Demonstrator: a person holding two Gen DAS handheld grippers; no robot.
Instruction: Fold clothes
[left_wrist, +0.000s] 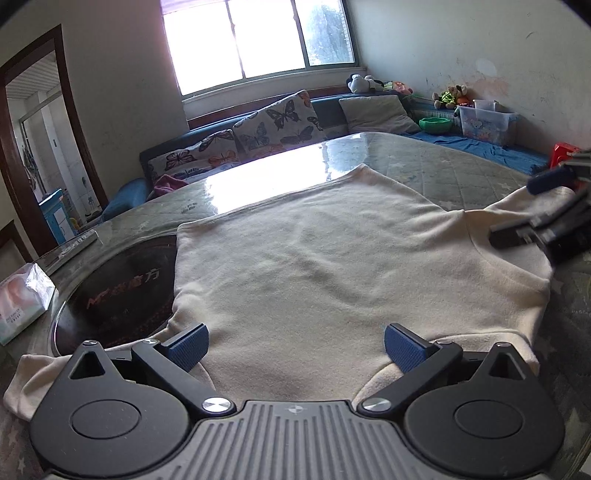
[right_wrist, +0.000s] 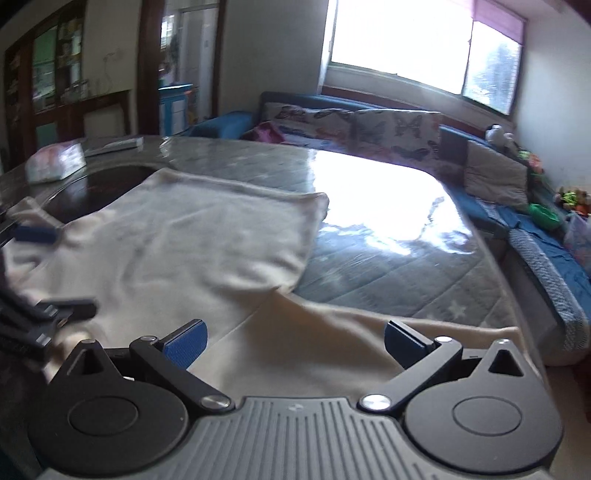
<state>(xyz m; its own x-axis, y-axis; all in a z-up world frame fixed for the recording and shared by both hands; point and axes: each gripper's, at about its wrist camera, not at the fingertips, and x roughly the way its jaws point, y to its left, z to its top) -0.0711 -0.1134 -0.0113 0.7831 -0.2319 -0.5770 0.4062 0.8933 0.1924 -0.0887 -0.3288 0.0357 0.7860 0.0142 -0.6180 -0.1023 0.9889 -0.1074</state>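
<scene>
Leftmost in the left wrist view, a wrapped tissue pack (left_wrist: 24, 301) sits on the table edge, with a flat remote control (left_wrist: 79, 243) just beyond it. Next to these lies a dark round hotplate (left_wrist: 125, 280) set into the tabletop, printed with lettering; the left edge of the cream sweatshirt (left_wrist: 314, 280) overlaps it. The sweatshirt is spread flat across the glossy, quilted-pattern table (left_wrist: 443, 173), hem toward the window, one sleeve trailing off below the left gripper (left_wrist: 295, 349). That gripper hovers low over the near part of the garment with its blue-padded fingers spread wide and nothing between them. Further right, the right gripper (left_wrist: 524, 210) reaches in over the garment's right sleeve; from this view its two fingers stand apart, one above the other, and whether they touch the cloth cannot be told.

Behind the table runs a blue sofa with butterfly-print cushions (left_wrist: 273, 122), then a grey pillow (left_wrist: 376, 110), stuffed toys (left_wrist: 452, 96) and a clear storage box (left_wrist: 487, 120) toward the right wall.

From the right wrist view, the left gripper's fingers show blurred at the left edge, the sweatshirt fills the middle, and the right gripper's own fingers are wide apart over the sleeve, holding nothing. Glare from the window (right_wrist: 406, 40) washes the tabletop to the right.
</scene>
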